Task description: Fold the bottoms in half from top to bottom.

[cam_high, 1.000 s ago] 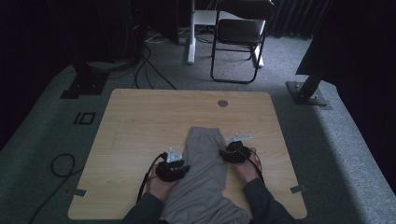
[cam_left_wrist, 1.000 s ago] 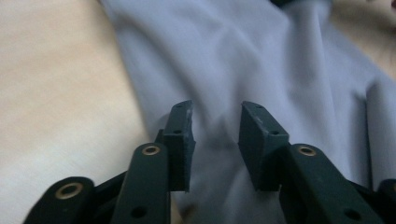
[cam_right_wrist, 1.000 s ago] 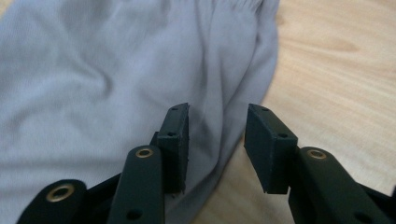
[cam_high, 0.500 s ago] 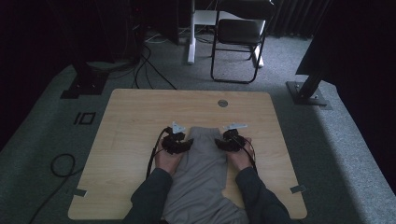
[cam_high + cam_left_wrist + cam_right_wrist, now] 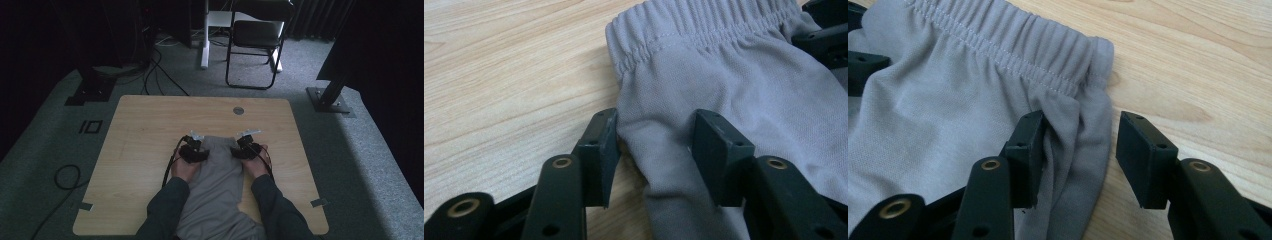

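Grey trousers point(image 5: 220, 172) with an elastic waistband lie flat on the wooden table point(image 5: 150, 125), legs running off its near edge. My left gripper point(image 5: 196, 143) sits at the garment's left edge just below the waistband. Its jaws, which have just been opening, stand apart around a fold of the trousers point(image 5: 724, 75) in the left gripper point(image 5: 656, 132) view. My right gripper point(image 5: 244, 142) is at the right edge. Its jaws have also just been opening: one touches bunched cloth of the trousers point(image 5: 948, 90), the other stands clear on the wood, in the right gripper point(image 5: 1080, 132) view.
A round grommet hole point(image 5: 238, 110) lies in the table beyond the waistband. A chair point(image 5: 255, 35) stands on the carpet behind the table, and cables point(image 5: 65, 175) trail on the floor at the left. Bare wood spreads to both sides of the trousers.
Both hands have slid away from the person along the garment's sides, up to the waistband. The waistband now lies wider and flatter.
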The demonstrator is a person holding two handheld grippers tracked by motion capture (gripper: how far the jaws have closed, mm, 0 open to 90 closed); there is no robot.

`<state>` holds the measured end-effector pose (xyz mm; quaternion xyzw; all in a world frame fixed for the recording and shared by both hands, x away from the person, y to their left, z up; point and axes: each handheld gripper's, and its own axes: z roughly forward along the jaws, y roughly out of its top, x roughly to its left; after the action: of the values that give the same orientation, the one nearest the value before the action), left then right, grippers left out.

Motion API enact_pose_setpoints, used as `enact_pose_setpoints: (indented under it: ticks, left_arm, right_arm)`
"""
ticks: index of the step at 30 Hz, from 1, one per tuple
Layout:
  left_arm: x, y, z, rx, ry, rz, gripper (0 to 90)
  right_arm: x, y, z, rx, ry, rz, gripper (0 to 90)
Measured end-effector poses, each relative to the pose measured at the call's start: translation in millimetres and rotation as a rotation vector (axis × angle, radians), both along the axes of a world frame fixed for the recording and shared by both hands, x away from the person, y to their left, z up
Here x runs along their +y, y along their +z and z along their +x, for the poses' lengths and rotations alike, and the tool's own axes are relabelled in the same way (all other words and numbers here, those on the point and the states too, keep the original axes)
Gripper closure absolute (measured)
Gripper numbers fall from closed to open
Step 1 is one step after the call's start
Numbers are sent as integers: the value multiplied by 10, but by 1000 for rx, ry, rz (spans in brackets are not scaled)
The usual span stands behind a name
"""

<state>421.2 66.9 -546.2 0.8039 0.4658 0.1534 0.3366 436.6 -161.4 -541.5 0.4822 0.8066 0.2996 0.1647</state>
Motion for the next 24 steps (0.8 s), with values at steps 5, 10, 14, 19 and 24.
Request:
enact_pose_setpoints:
  ticks: [5,10,14,19,24]
  left_arm:
    - [0,12,57,18,-10,-8,695]
    - [2,23,101,46,-14,-20,832]
    - [58,82,201,49,10,-9,863]
    - [146,296,224,-1,24,-34,865]
    - [233,580,130,-68,20,-93,865]
  right_arm:
    - [29,16,70,16,-3,12,719]
    - [77,30,164,49,28,31,857]
    - [41,37,320,76,19,116,871]
    - [17,208,349,20,29,160,872]
    - [-11,435,291,-38,47,213,872]
